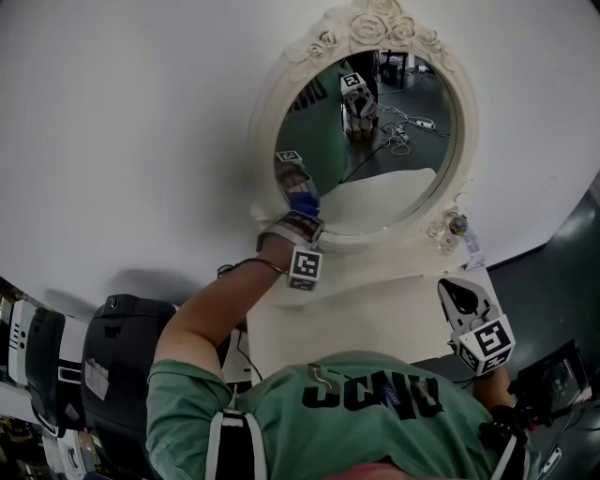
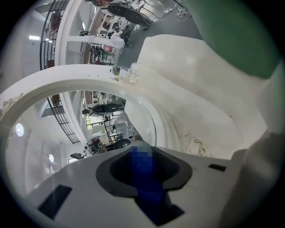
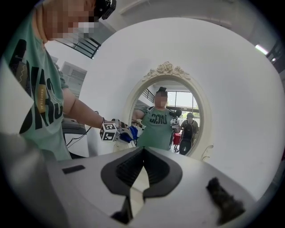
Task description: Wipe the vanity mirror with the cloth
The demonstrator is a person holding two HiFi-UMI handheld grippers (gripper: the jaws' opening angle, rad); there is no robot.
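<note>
Closest in, the right gripper [image 1: 466, 298] sits low, jaws pinched together on nothing. Further up, the left gripper [image 1: 298, 217] is clamped on the soft blue cloth [image 1: 302, 200], right at the lower-left edge of the oval vanity mirror [image 1: 412, 159]. The glass is slick and the cream frame [image 1: 375, 26] has bumpy carved roses. My guess is the cloth could snag on that, or the hard jaw tips could scrape the glass.

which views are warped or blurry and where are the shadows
Left gripper view: fisheye, black corners, the vanity mirror bows into an arc, the cloth is soft up close. Right gripper view: same warp, bright window reflected in the mirror. Head view: sharper, soft shadow on the wall.
</note>
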